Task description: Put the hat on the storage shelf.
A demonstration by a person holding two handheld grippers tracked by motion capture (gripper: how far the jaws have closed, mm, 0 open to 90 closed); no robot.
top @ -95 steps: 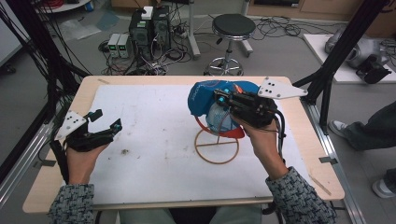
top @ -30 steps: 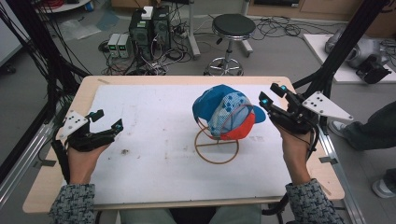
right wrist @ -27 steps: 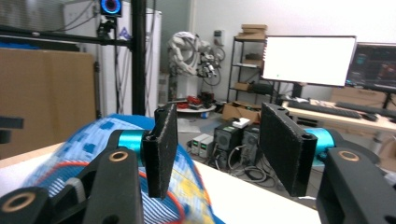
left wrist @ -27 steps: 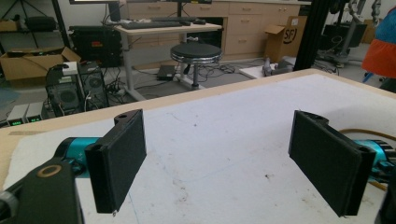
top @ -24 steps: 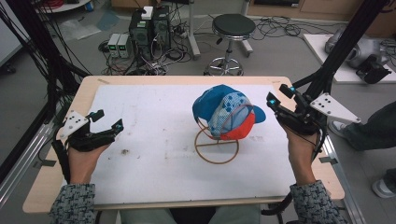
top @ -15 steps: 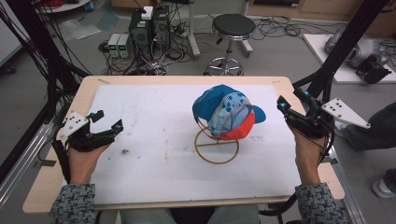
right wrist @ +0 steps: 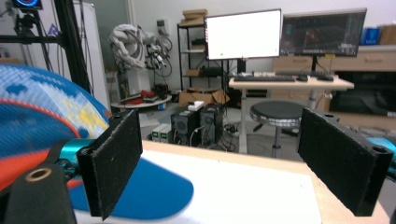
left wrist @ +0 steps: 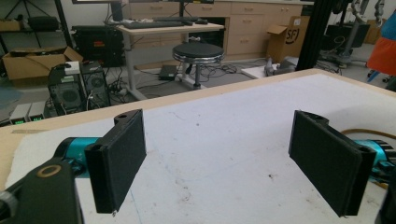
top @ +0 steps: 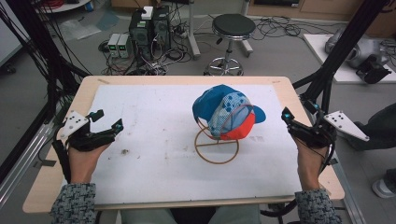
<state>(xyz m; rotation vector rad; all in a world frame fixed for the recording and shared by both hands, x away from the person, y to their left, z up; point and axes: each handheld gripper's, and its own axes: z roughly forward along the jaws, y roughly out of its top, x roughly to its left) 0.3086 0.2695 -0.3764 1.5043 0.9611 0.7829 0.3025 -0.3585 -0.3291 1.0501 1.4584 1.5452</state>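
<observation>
One cap (top: 227,112) on one wire stand (top: 216,145) right of centre, two grippers, left gripper (top: 108,122) and right gripper (top: 286,116) both released and apart from it, white sheet (top: 154,158) on wooden table (top: 42,186), one stool (top: 233,25) and computers (top: 150,25) behind.

Blue-and-orange cap (top: 227,112) atop wire stand (top: 217,148)

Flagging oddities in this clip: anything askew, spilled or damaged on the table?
Nothing is damaged or spilled. The blue cap hangs tilted on its wire stand, brim toward the right gripper. The white mat shows small smudges.
</observation>
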